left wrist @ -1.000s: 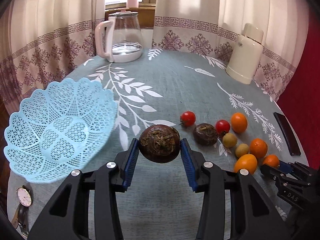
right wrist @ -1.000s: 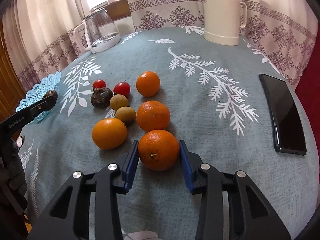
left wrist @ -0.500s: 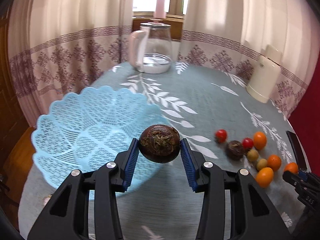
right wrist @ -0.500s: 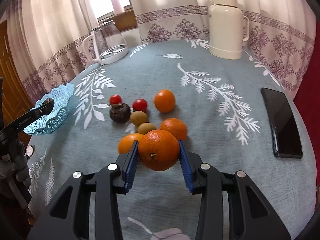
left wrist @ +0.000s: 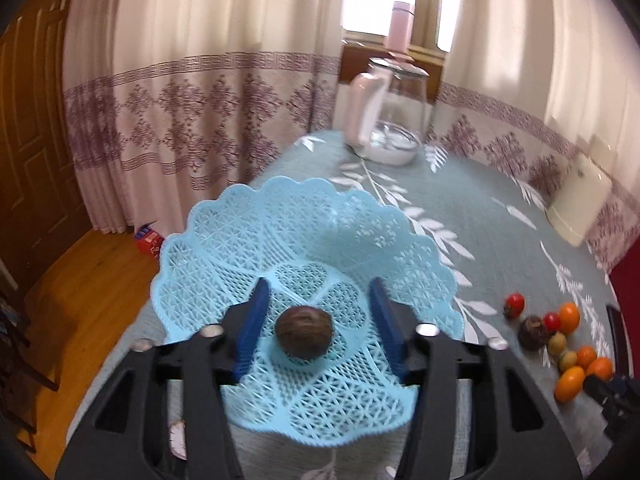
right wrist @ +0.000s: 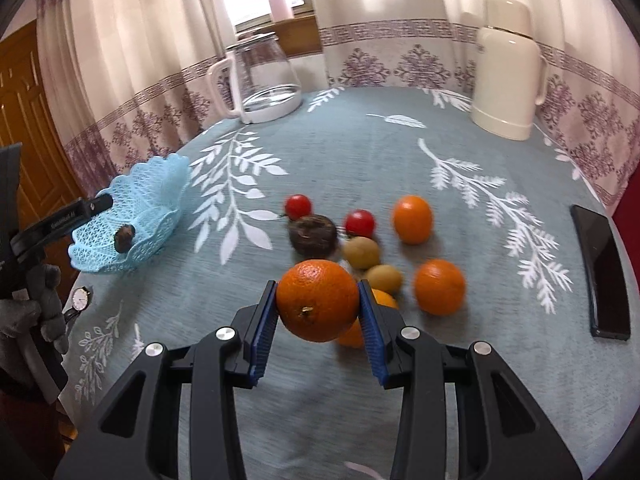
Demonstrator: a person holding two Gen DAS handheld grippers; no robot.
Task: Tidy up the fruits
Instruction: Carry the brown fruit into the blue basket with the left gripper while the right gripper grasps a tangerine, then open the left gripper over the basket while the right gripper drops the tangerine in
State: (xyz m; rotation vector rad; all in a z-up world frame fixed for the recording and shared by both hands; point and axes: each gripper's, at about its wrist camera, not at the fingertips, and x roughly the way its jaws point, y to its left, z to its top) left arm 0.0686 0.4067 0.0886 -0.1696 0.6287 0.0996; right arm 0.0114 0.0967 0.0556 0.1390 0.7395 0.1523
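Left gripper (left wrist: 316, 326) jaws spread wide over the blue basket (left wrist: 224, 240), brown fruit (left wrist: 304, 332) lying loose inside. Only the right wrist view shows the right gripper (right wrist: 318, 306) pinching an orange (right wrist: 318, 300), with a phone (right wrist: 600, 272) at 3 o'clock.

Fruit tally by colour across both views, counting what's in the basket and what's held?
orange round fruits: 4
red cherry tomatoes: 2
dark brown round fruits: 2
small yellow-green fruits: 2
Total: 10

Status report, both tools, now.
Left tool open over light-blue lattice plastic basket; dark brown round fruit lies inside. Right tool shut on large orange. Nothing in the way.
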